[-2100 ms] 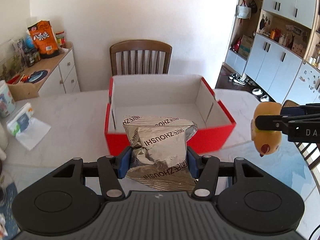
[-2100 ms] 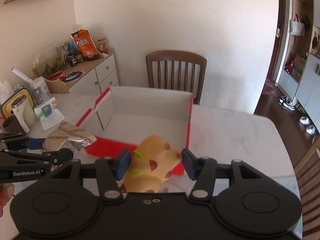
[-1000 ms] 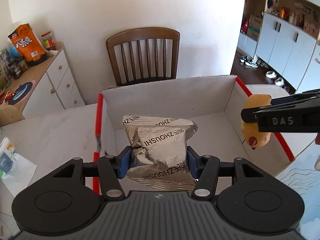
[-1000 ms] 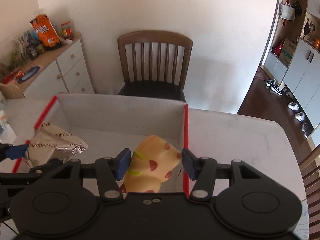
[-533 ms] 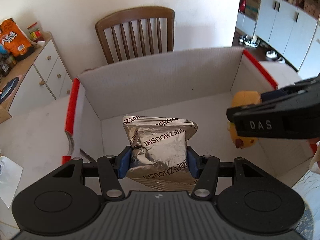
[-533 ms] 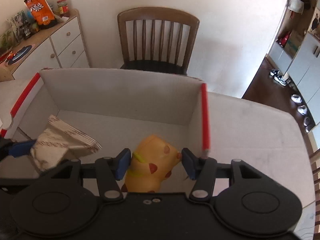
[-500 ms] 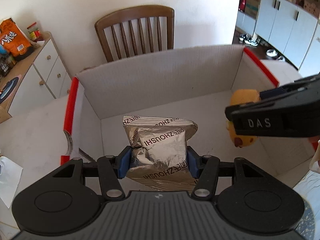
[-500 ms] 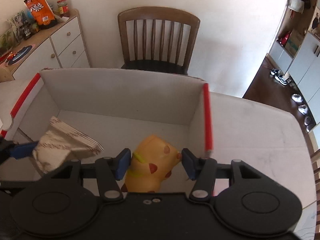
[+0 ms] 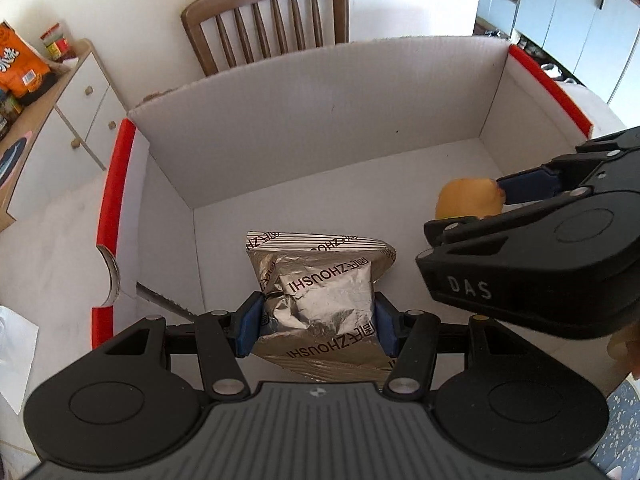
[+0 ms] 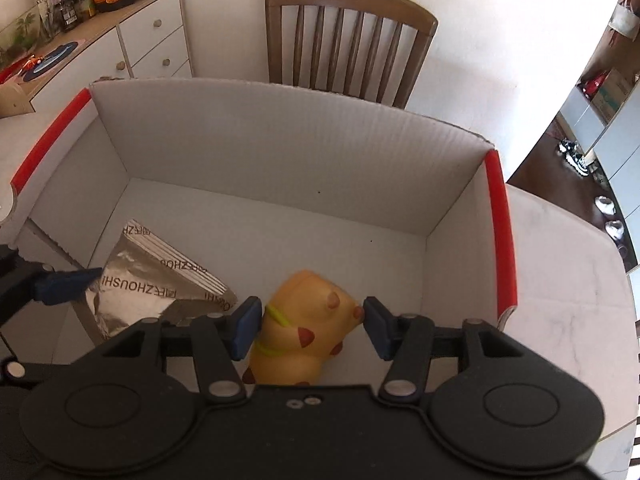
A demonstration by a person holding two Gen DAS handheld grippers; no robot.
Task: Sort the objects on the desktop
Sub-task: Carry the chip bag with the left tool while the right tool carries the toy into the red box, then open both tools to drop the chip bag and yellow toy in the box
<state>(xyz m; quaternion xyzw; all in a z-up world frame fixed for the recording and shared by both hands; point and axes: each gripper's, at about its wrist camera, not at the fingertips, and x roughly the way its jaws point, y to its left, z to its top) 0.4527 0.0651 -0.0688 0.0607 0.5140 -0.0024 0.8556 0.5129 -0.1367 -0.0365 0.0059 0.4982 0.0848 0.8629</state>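
That crinkly silver foil snack pouch [image 9: 320, 292] looks feather-light and slippery, so pinching it across the puffy middle like the left gripper [image 9: 316, 326] does seems right; its jaws are clamped on the pouch just above the floor of the white corrugated box with red rims [image 9: 320, 120], near the box's left wall. The right gripper [image 10: 306, 326] has the squishy-looking yellow rubber toy with red spots [image 10: 304, 332] between fairly wide jaws by the box's right wall, both grippers tilted down into the box.
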